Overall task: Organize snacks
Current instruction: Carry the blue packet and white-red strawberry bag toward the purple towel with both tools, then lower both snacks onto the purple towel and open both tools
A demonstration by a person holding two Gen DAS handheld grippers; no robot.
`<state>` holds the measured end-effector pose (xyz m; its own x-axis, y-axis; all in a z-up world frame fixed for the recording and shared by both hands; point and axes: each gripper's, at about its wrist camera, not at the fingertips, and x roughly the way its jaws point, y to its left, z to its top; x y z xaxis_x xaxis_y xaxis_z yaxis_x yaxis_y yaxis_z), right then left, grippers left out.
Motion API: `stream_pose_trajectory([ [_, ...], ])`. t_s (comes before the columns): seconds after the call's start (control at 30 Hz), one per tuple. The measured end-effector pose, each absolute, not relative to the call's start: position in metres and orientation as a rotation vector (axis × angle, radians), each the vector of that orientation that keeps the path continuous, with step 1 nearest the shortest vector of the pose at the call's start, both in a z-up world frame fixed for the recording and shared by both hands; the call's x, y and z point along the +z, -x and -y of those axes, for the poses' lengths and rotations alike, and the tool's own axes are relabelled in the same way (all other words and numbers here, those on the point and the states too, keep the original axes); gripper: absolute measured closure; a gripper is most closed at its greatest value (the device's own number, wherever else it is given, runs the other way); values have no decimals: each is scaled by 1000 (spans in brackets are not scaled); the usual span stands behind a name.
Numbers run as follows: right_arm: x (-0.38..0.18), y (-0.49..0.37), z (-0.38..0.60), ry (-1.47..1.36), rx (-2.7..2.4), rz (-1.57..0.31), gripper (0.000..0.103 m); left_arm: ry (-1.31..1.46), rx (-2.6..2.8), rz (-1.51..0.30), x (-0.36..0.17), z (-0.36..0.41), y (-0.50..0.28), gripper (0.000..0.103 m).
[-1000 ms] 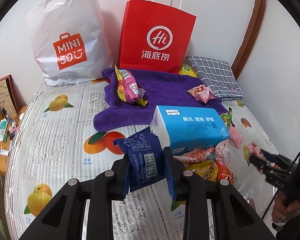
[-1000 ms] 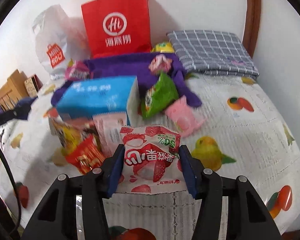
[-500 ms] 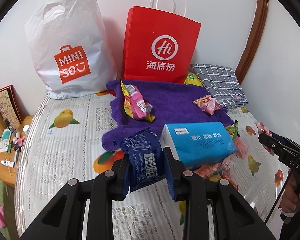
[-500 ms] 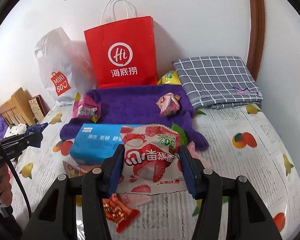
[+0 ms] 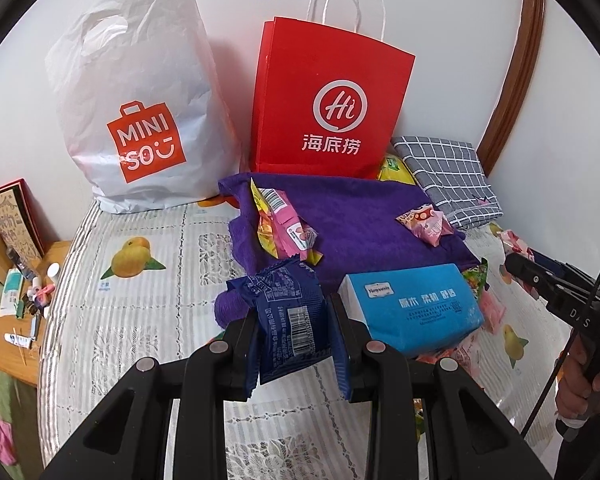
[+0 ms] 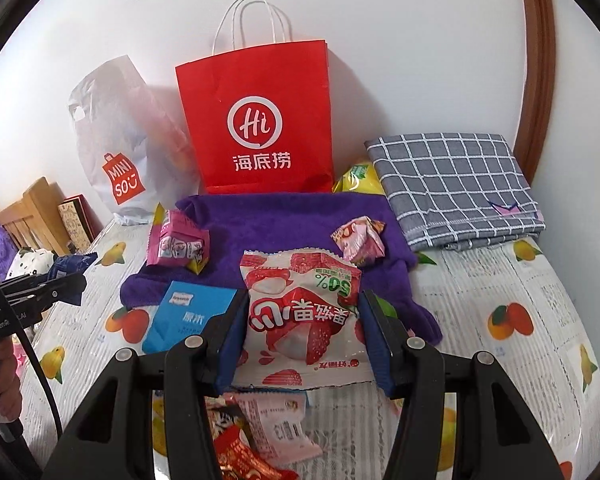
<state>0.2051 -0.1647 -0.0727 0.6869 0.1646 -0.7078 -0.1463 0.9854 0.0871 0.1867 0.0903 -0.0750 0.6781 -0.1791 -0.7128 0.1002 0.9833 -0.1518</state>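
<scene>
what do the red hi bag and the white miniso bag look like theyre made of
Red bag: looks like stiff matte paper; it stands upright with sharp folded edges and twisted white cord handles. White bag: probably thin plastic film; it is crinkled, softly glossy, slumped, with a die-cut handle hole.

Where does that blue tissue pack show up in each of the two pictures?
Left wrist view: the blue tissue pack lies right of centre, just right of the left tongs, at the purple towel's near edge.
Right wrist view: the pack sits left of centre, partly hidden behind the right tongs.
Shared landmark: the red paper bag standing against the wall behind the towel.
</scene>
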Motion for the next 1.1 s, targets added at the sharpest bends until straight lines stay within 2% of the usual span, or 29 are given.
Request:
stream_pose_trajectory([
  [1.1,-97,-260,163,-62,158,-820,50,89,-144,-816,-76,-90,-215,75],
])
